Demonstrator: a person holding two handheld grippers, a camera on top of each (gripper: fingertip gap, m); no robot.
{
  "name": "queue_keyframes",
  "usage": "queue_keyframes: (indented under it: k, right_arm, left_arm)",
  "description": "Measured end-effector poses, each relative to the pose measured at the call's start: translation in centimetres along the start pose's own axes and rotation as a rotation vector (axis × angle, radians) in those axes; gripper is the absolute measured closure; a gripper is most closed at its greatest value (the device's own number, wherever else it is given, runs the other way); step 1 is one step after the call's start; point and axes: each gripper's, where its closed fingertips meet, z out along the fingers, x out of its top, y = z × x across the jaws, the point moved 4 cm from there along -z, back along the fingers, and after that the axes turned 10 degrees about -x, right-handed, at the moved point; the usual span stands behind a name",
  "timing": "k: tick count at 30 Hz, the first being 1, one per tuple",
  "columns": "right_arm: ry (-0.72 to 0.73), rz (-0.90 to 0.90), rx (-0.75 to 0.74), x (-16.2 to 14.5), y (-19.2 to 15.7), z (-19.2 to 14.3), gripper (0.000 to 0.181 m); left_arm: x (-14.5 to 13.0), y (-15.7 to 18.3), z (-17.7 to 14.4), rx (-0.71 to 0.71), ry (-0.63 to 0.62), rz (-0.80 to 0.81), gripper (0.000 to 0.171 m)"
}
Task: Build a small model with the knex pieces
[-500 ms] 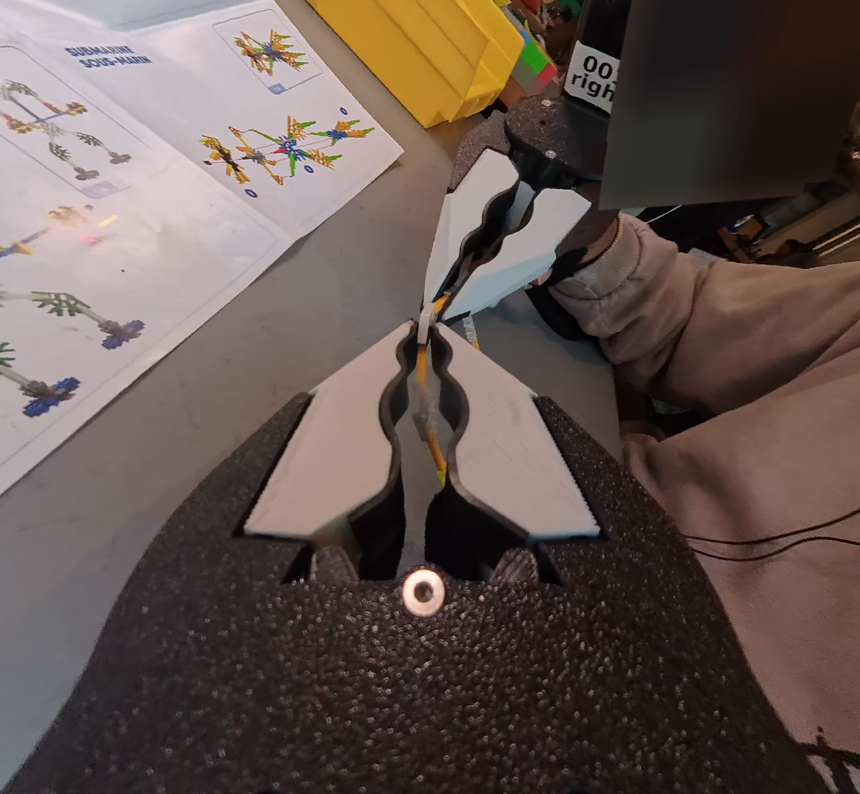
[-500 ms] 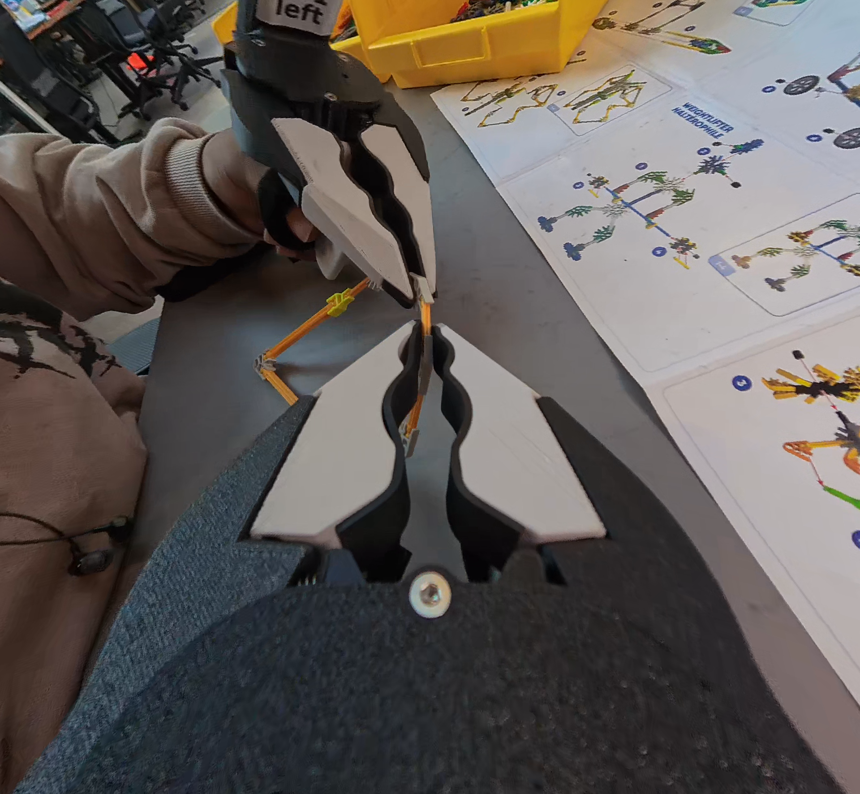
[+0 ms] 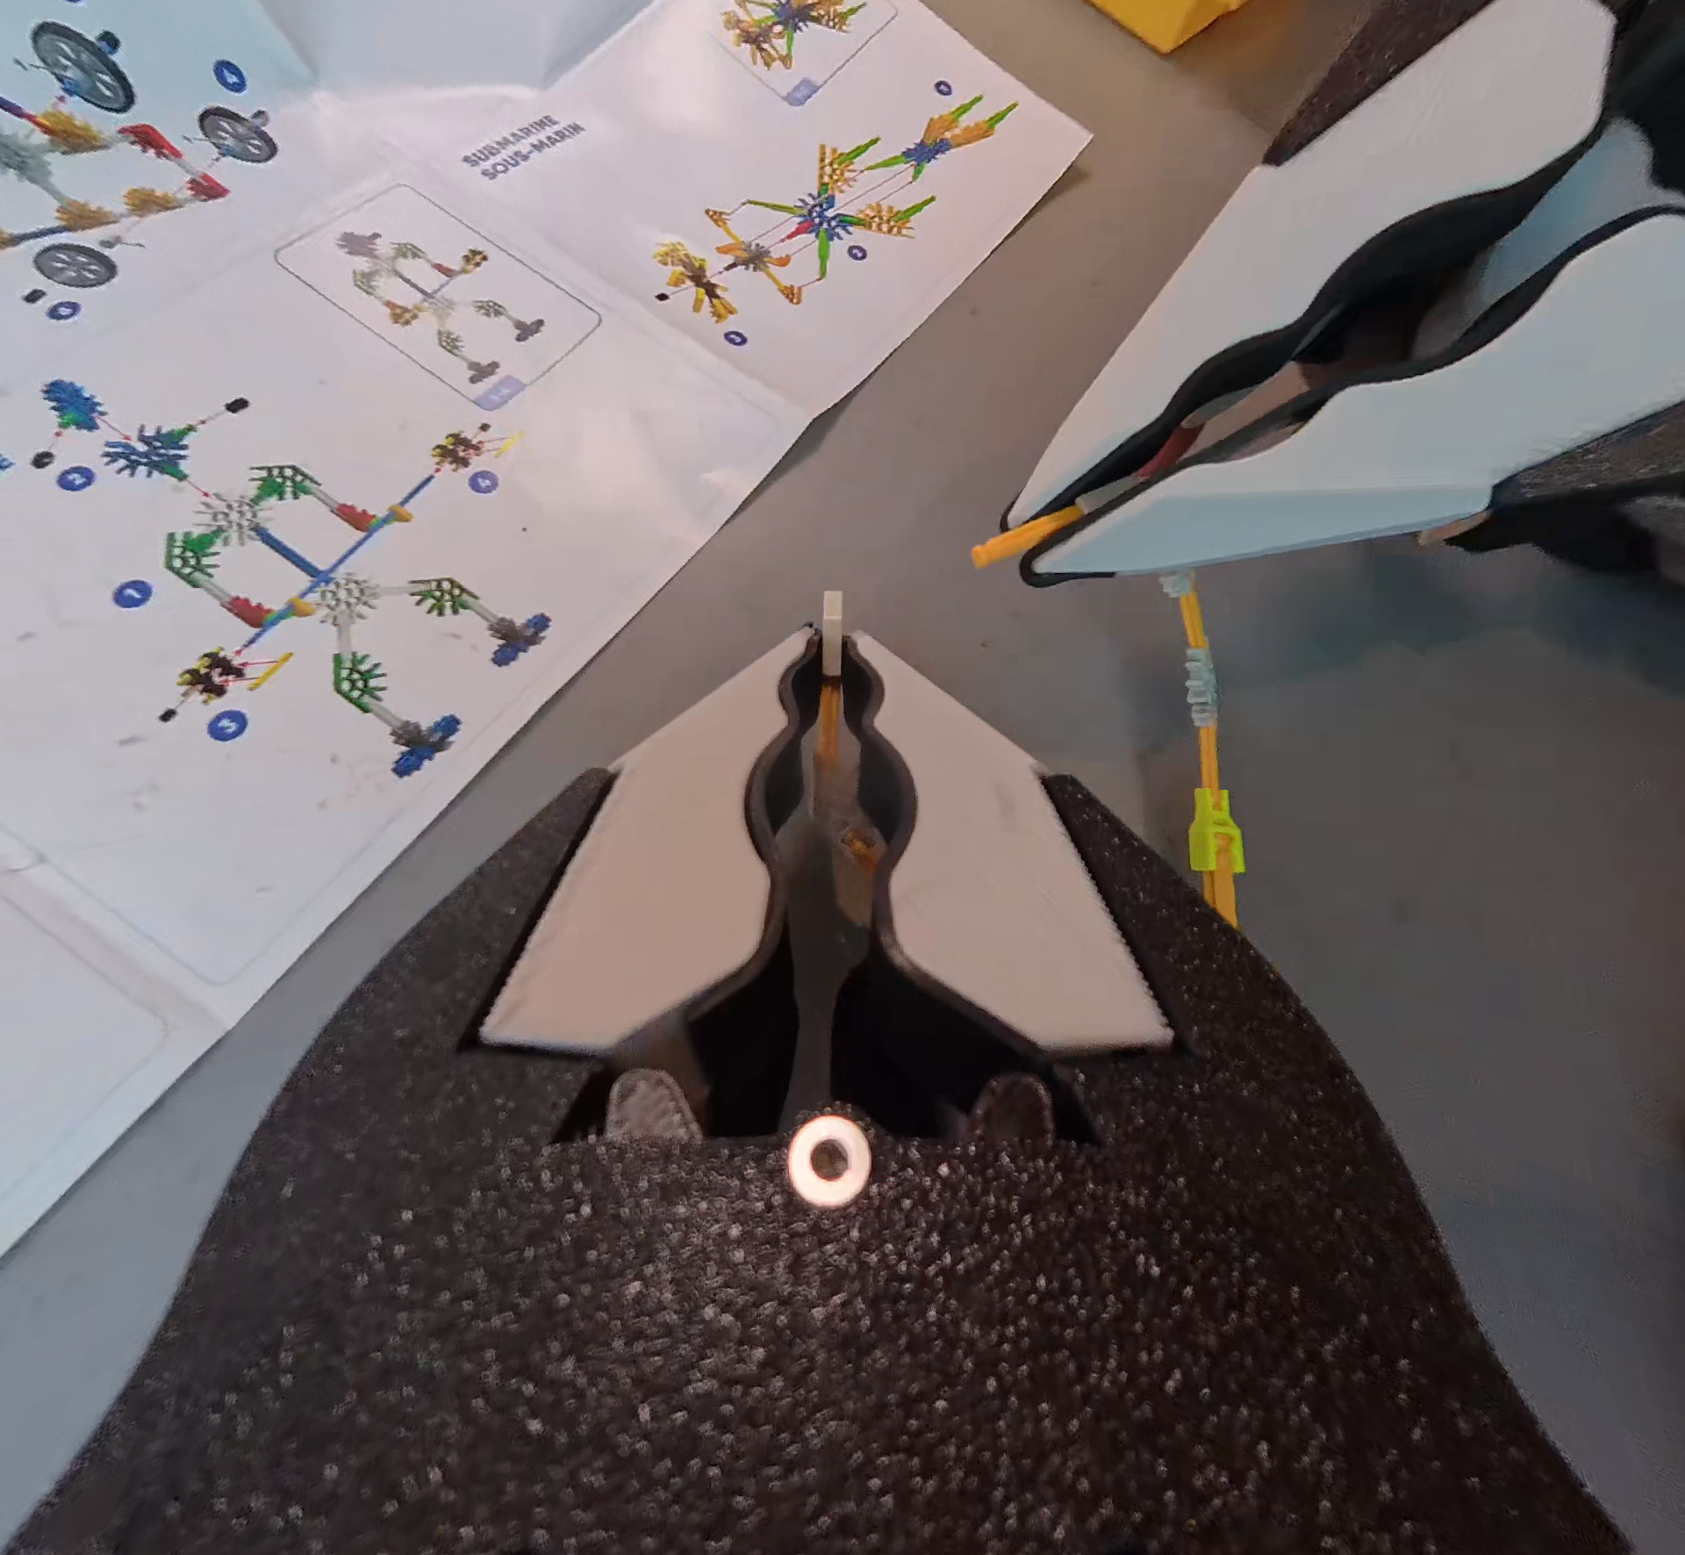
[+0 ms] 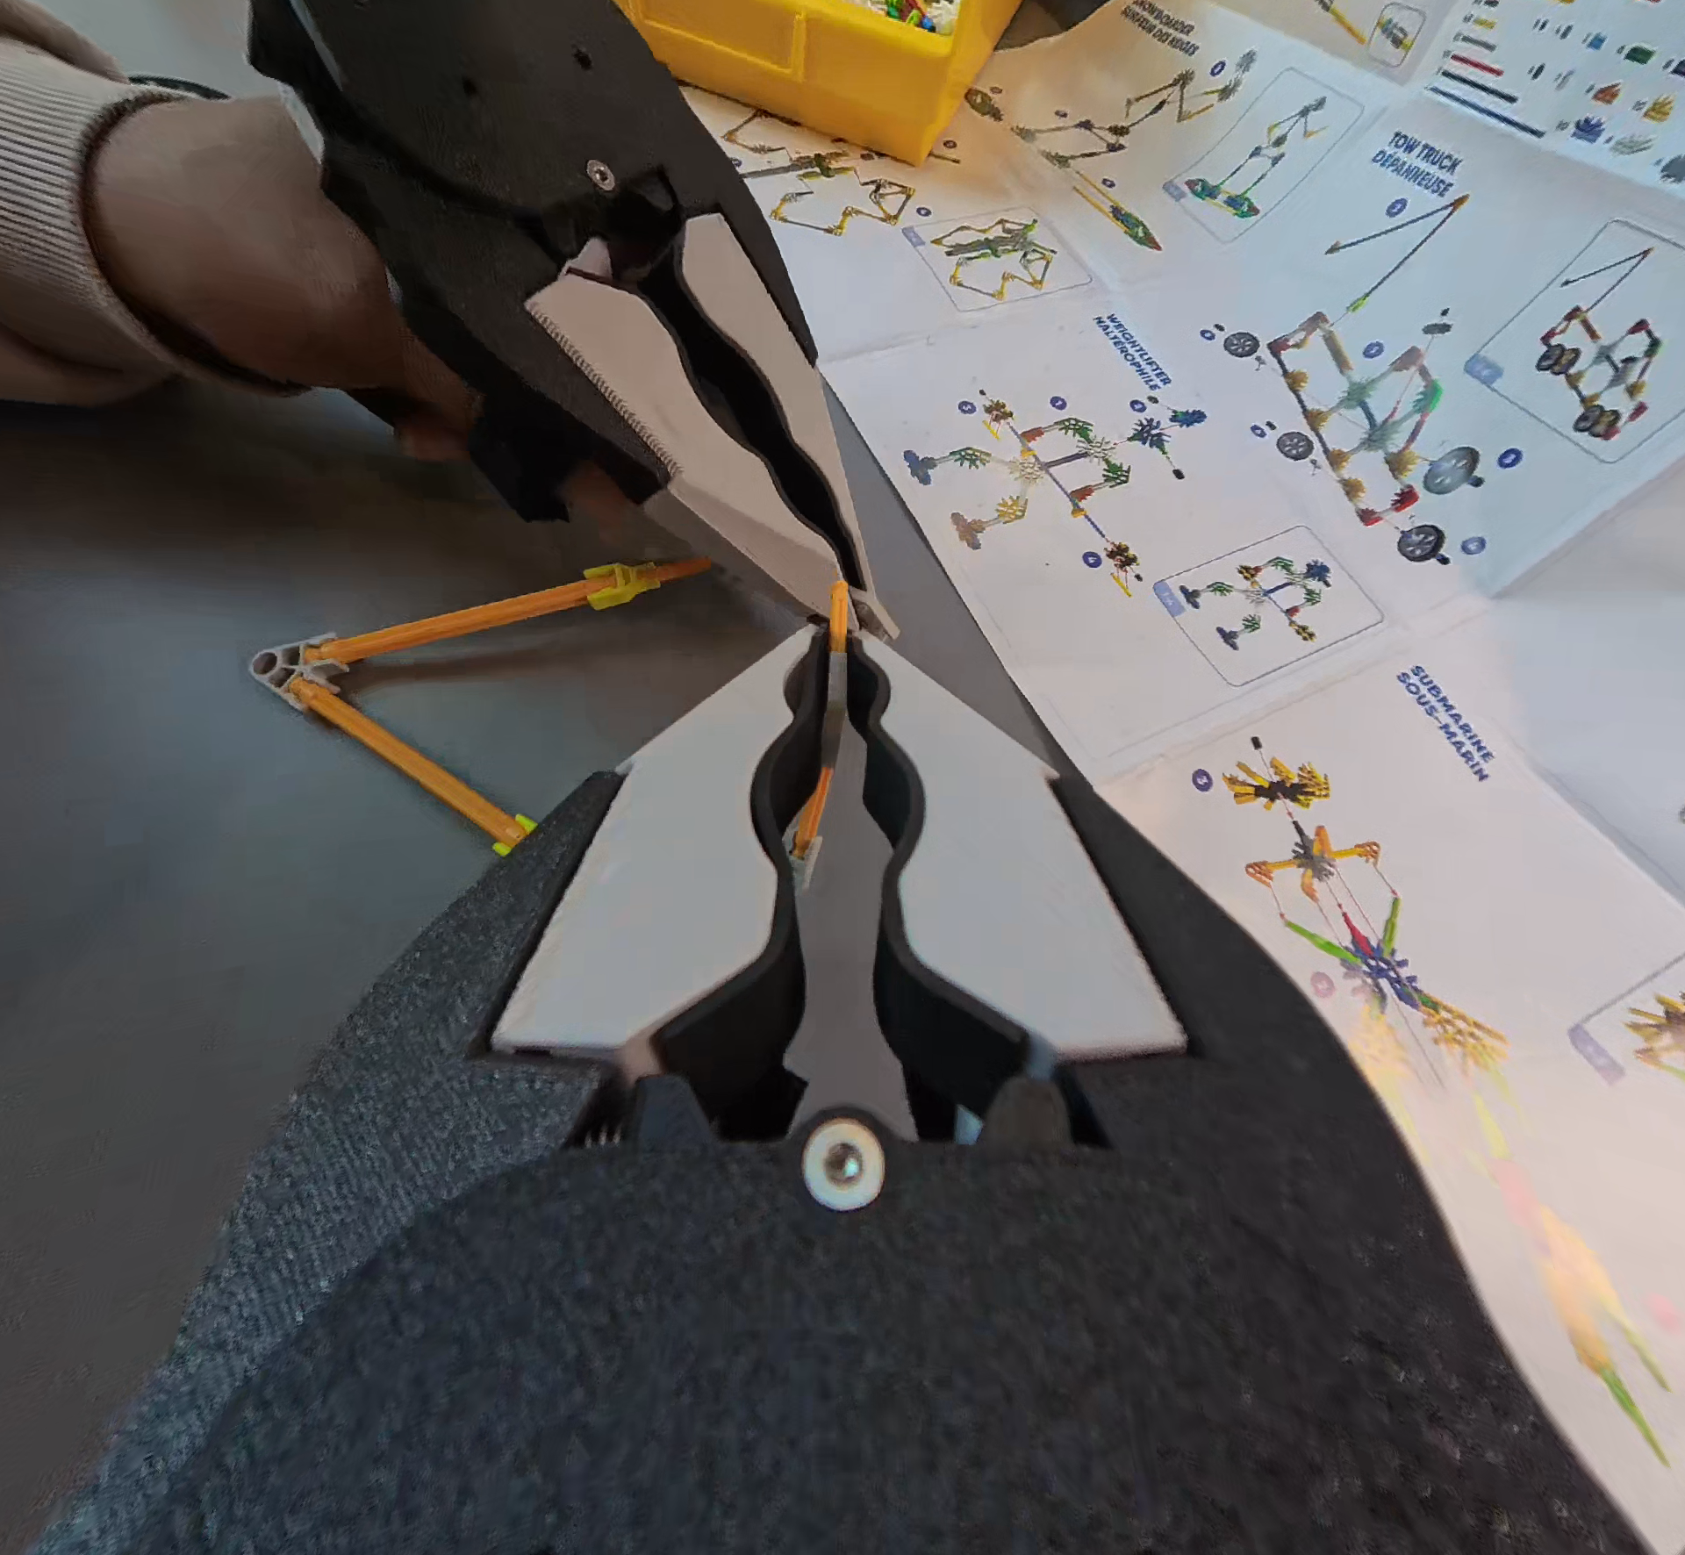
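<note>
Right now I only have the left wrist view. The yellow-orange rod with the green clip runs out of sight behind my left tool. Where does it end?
Observer: The rod ends in a grey corner connector that lies flat on the table.
Operator: Is anything else plugged into that connector?
Observer: Yes, a second rod leaves it at an angle. It ends in another green clip, right beside the body of the right tool.
Operator: And the yellow bin? I only see its outside.
Observer: The yellow bin holds loose construction pieces in blue, red, green and white.
</note>
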Motion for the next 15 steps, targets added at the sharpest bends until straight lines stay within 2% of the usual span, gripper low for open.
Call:
queue_keyframes:
  k: [2, 7, 11, 13, 15]
  right_arm:
    - [0.016, 0.052, 0.077, -0.5, 0.6, -0.1, 0.179]
    - [-0.091, 0.076, 0.254, -2.6, 1.3, -0.3, 0.177]
    - [-0.142, 0.057, 0.26, -3.7, 1.5, -0.1, 0.174]
    - [-0.098, 0.07, 0.254, -3.2, 1.6, 0.1, 0.154]
    - [0.013, 0.098, 0.284, -1.8, 1.7, -0.4, 0.135]
  left_arm:
    - [0.3, 0.5, -0.3, -0.082, 0.028, -0.044, 0.168]
    - [0.5, 0.7, -1.3, -0.244, 0.104, -0.138, 0.168]
    - [1.1, 1.6, -1.6, -0.37, 0.153, -0.181, 0.168]
    - [1.1, 2.1, -1.6, -0.414, 0.161, -0.181, 0.168]
    - [1.3, 2.7, -1.7, -0.454, 0.166, -0.168, 0.168]
